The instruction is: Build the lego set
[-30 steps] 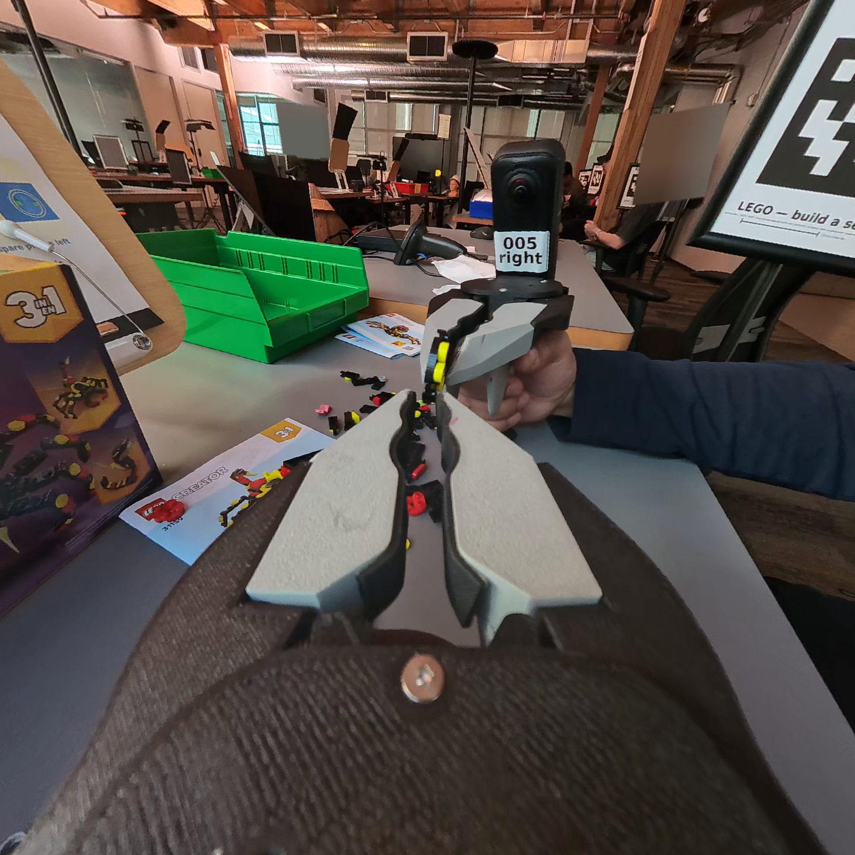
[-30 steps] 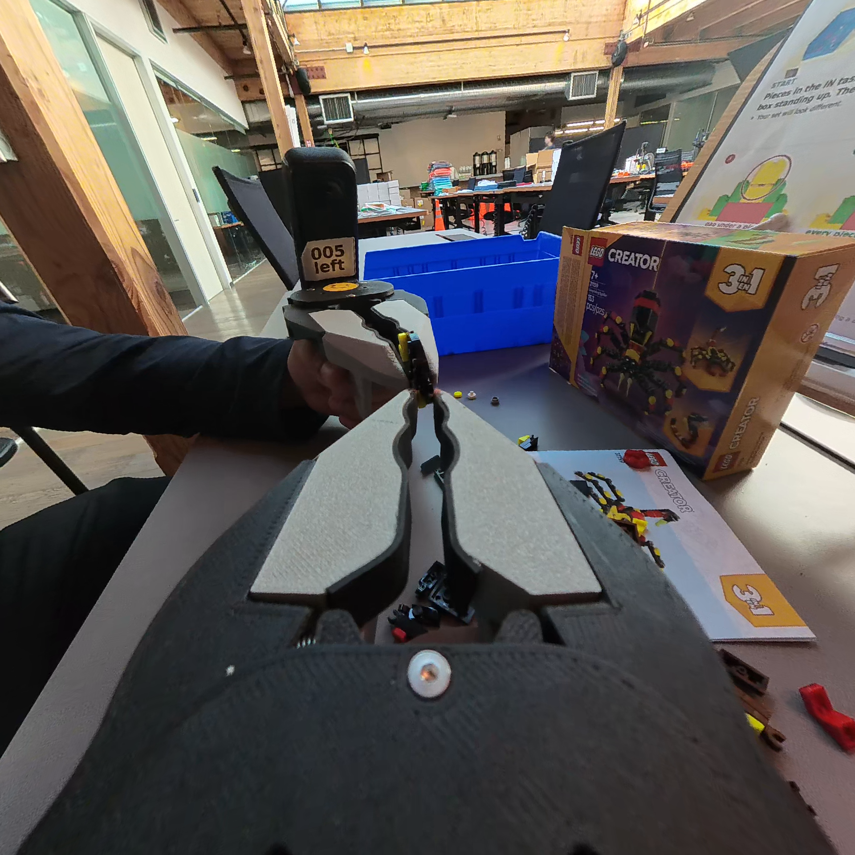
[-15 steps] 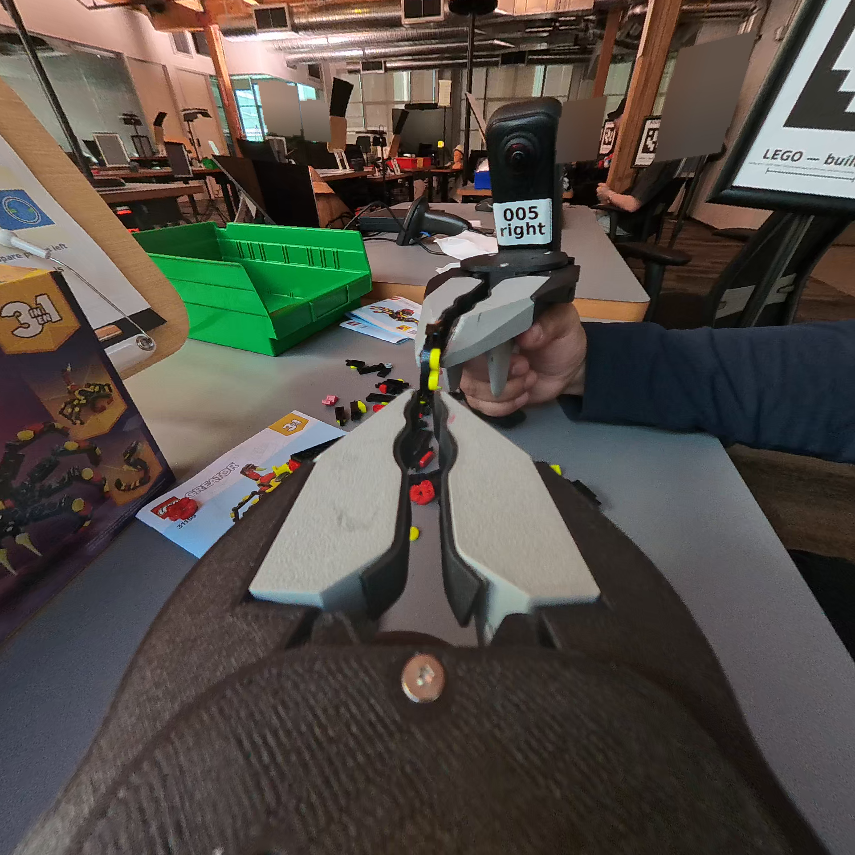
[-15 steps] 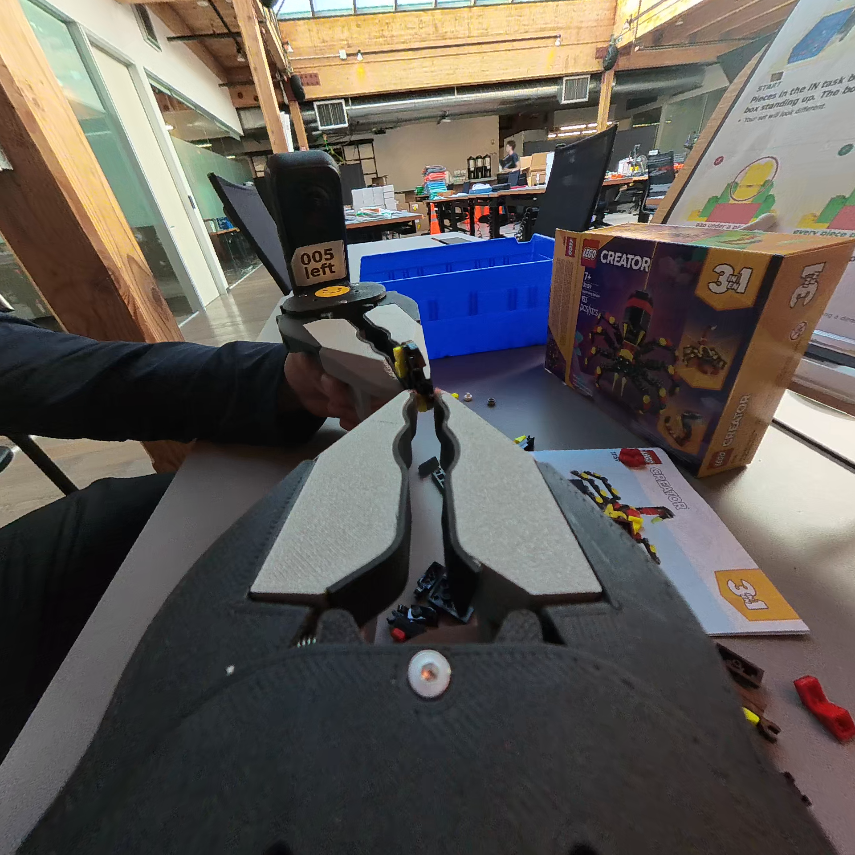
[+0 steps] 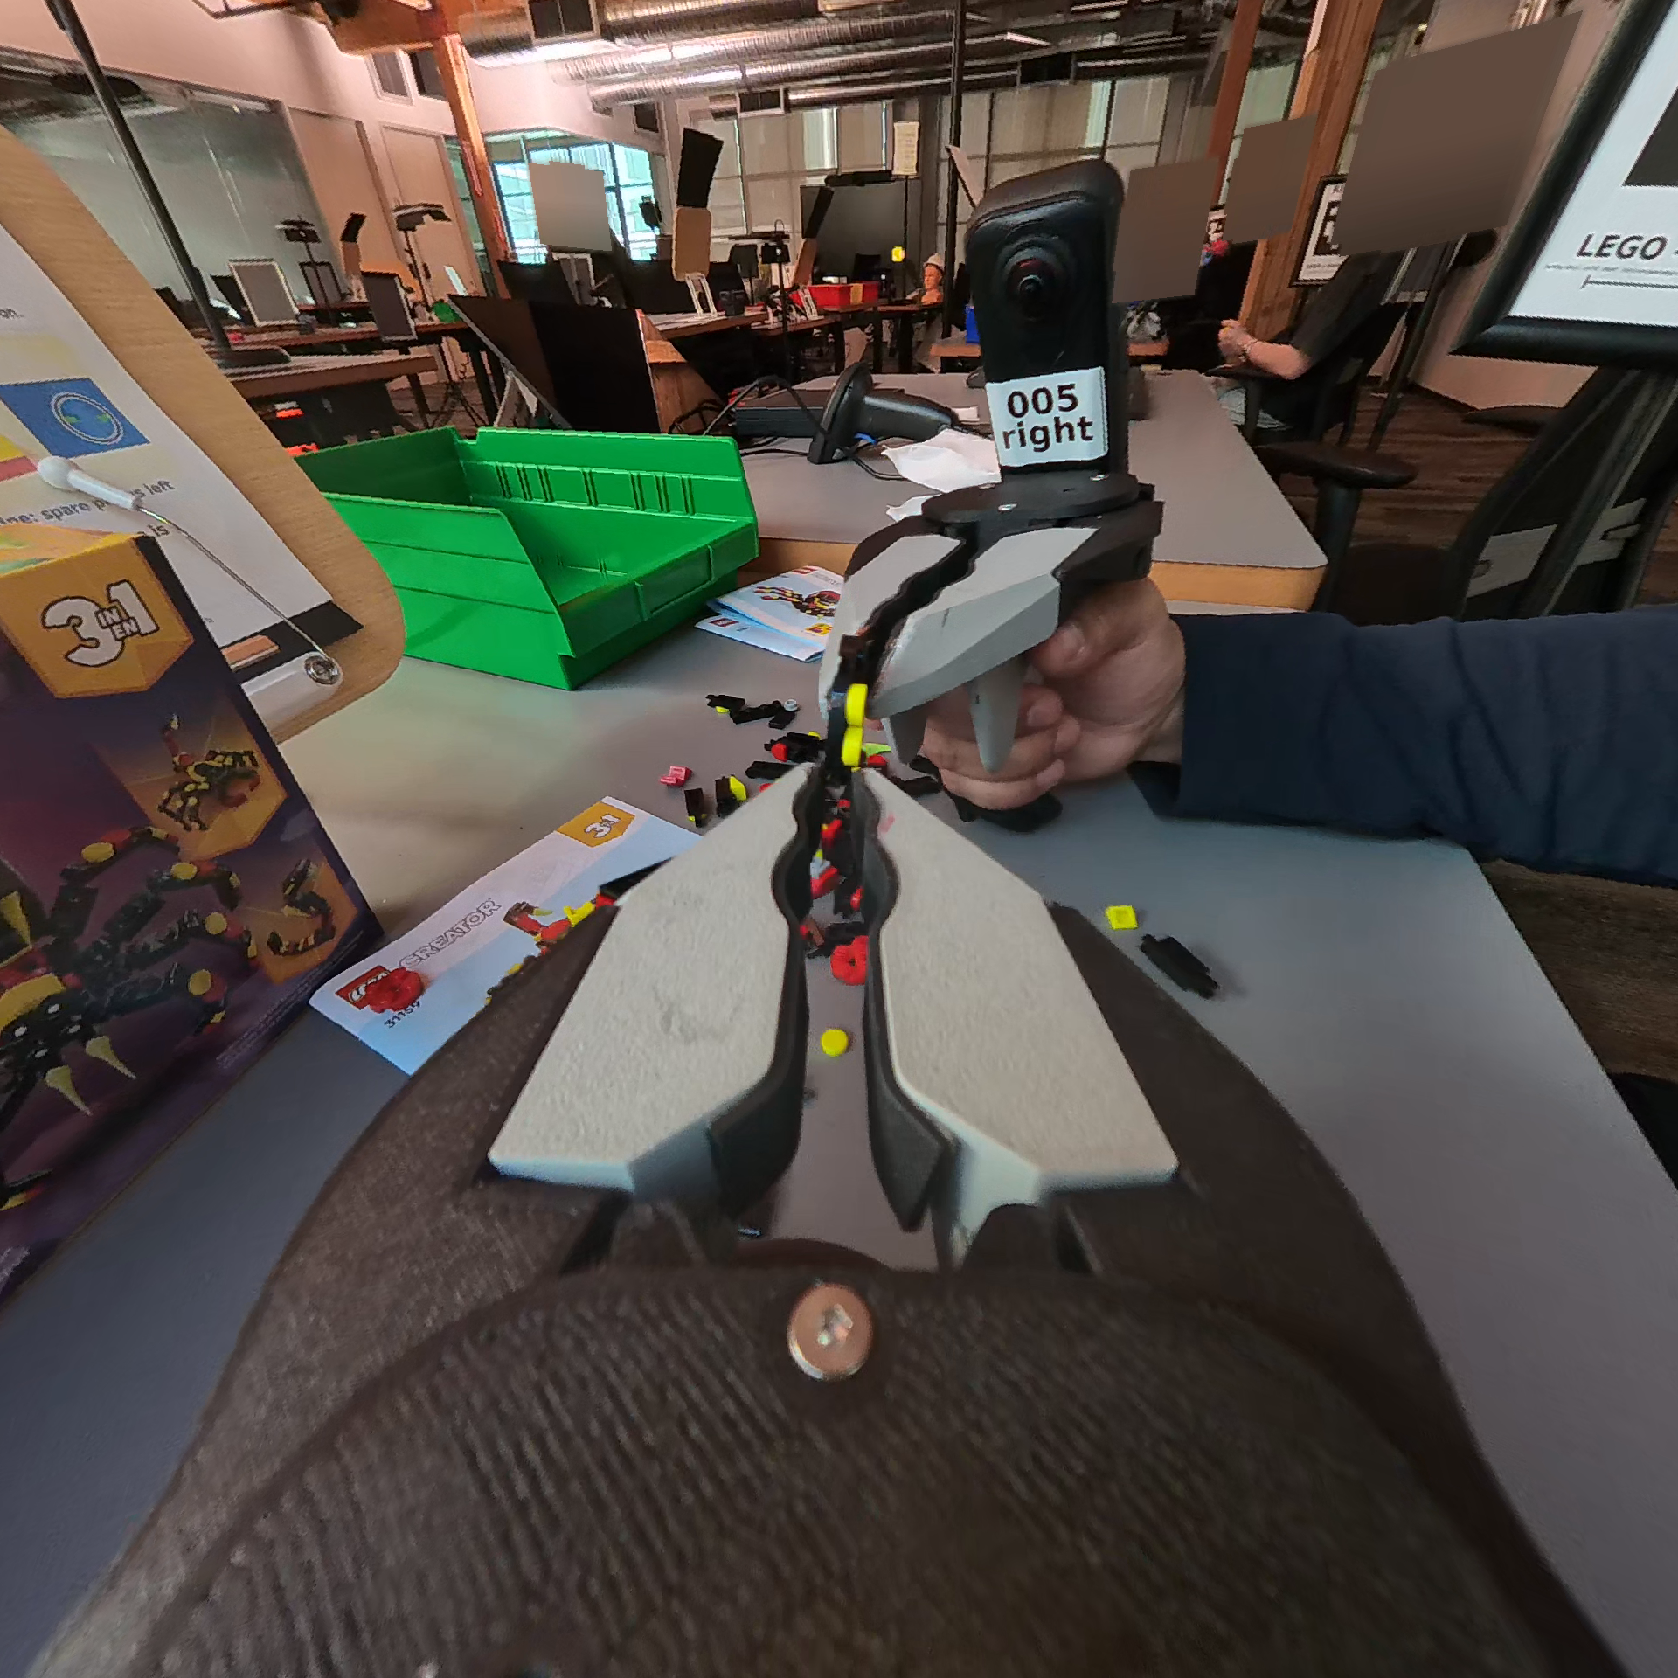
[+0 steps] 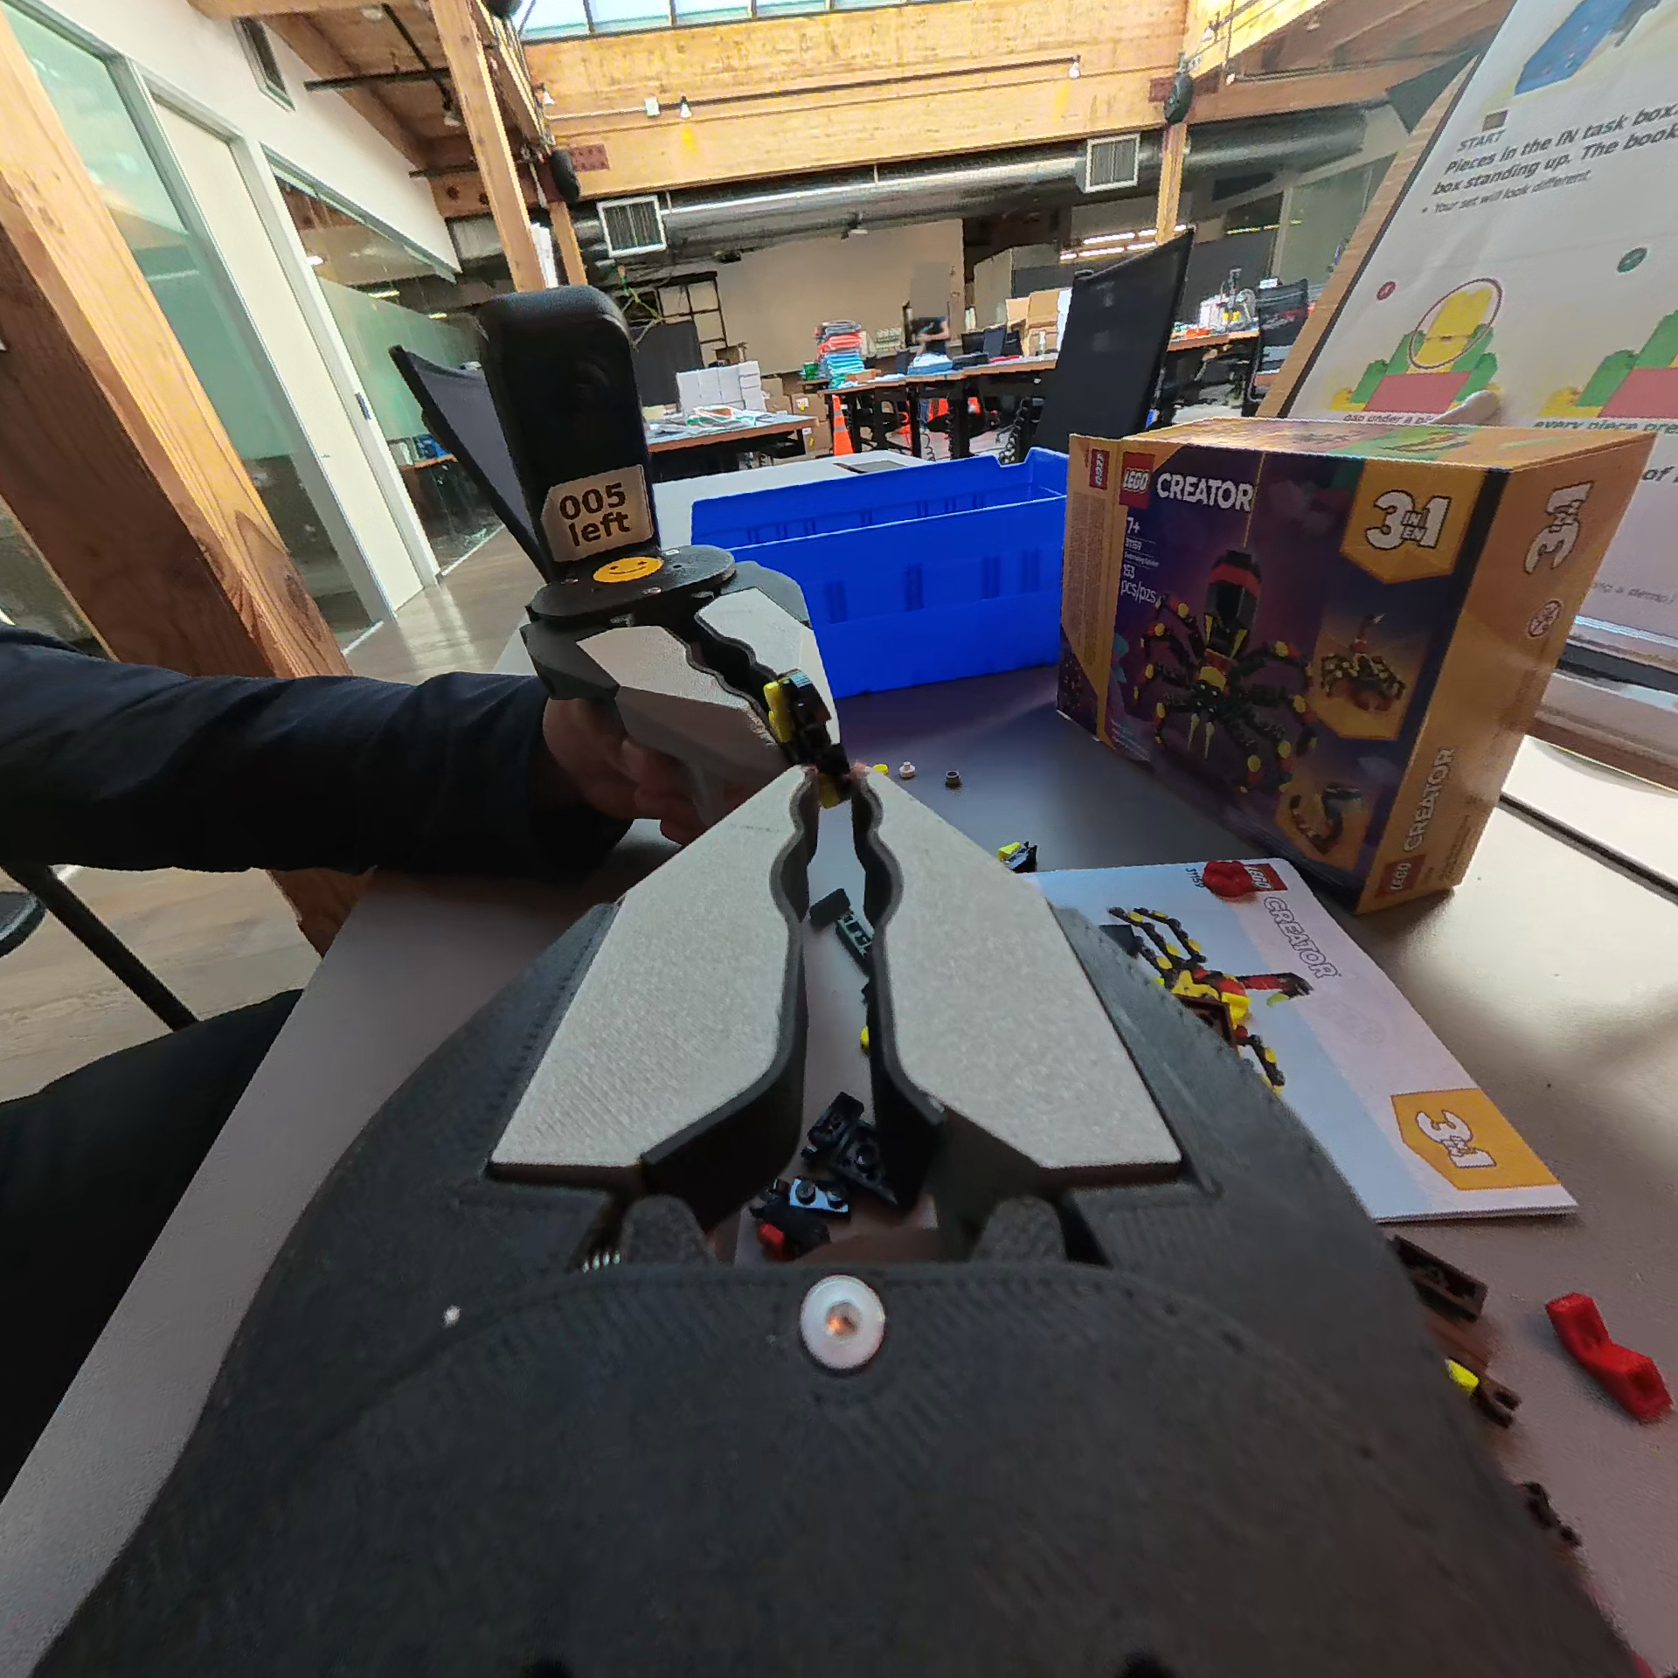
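Observation:
My left gripper (image 5: 831,783) and right gripper (image 6: 831,788) meet tip to tip above the grey table (image 5: 1362,1090). Between them is a thin black-and-yellow lego leg piece. In the left wrist view it (image 5: 852,726) sticks out of the right gripper's (image 5: 858,717) shut jaws down to my left fingertips. In the right wrist view it (image 6: 792,713) sits in the left gripper's (image 6: 808,726) jaws and its yellow end reaches my right fingertips. Both grippers are closed on it. The join itself is hidden by the fingers.
Loose black, red and yellow pieces (image 5: 772,745) lie on the table under the grippers, with more in the right wrist view (image 6: 835,1162). An instruction booklet (image 6: 1317,1026), the set's box (image 6: 1317,654), a blue bin (image 6: 908,563) and a green bin (image 5: 563,545) stand around them. My left and right fingertips are right by each other.
Both grippers stay tip to tip on the leg piece. The pair has shifted slightly, and the left wrist view now shows a bit more of the table and loose pieces.

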Tool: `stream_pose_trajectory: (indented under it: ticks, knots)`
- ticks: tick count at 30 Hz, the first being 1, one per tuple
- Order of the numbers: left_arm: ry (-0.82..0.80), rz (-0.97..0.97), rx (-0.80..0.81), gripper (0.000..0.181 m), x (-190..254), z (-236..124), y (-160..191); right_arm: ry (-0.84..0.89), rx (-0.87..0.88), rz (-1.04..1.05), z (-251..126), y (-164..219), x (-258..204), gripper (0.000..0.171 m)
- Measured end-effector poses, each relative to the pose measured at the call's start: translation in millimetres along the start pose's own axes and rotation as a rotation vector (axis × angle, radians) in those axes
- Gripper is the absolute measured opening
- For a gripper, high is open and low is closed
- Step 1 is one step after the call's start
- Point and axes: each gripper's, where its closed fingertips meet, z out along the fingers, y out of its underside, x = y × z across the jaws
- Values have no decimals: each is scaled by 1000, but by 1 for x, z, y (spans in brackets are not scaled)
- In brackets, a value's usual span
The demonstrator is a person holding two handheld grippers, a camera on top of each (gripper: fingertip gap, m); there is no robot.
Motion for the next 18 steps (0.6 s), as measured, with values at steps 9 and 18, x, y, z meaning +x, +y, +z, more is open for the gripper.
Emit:
stream_pose_trajectory:
  ticks: [9, 18]
  knots:
    - [-68, 10, 37, 2, -11, -4, -7, 50, 67, 24, -8, -11, 9, 0]
    - [-97, 3, 113, 2, -17, -11, -19, 91, 71, 73, -5, -12, 16, 4]
